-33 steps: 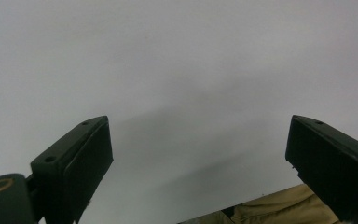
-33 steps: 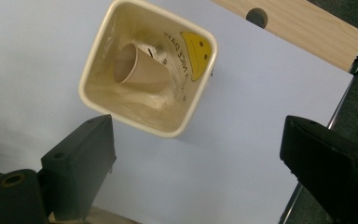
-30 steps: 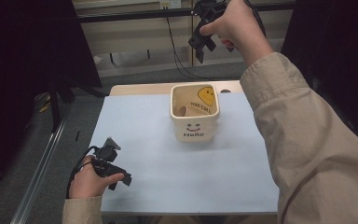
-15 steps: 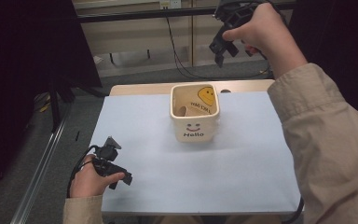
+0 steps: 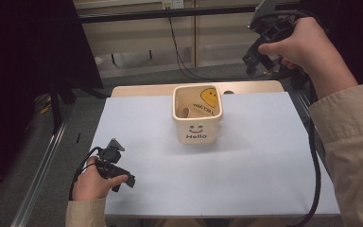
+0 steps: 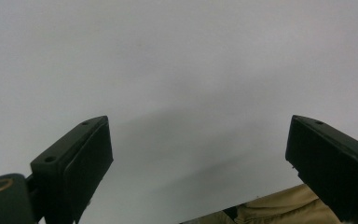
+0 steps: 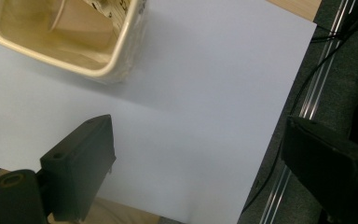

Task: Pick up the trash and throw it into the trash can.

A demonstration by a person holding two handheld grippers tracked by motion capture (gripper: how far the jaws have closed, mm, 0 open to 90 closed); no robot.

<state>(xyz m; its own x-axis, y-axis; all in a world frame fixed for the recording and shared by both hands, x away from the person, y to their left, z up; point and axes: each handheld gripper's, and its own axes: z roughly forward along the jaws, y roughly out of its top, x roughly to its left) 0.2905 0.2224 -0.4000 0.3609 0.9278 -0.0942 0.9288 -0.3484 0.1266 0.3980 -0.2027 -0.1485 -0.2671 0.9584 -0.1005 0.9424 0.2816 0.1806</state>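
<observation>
Cream square ceramic mug [image 5: 197, 116] with a smiley and "Hello" sits unmoved near twelve o'clock on the pale blue worktop [image 5: 246, 170]; right tongs [image 5: 255, 59], released and empty, have swung from above it toward two o'clock, past the edge; left tongs [image 5: 123, 177], released, stay at seven o'clock.

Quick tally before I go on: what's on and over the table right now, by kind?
Cream square cup with a smiley and "Hello" print: 1
White sheet covering the table: 1
Grippers: 2, the left gripper low on the sheet, the right gripper held up past the far edge, both with fingers apart and nothing between them
Total: 4
</observation>
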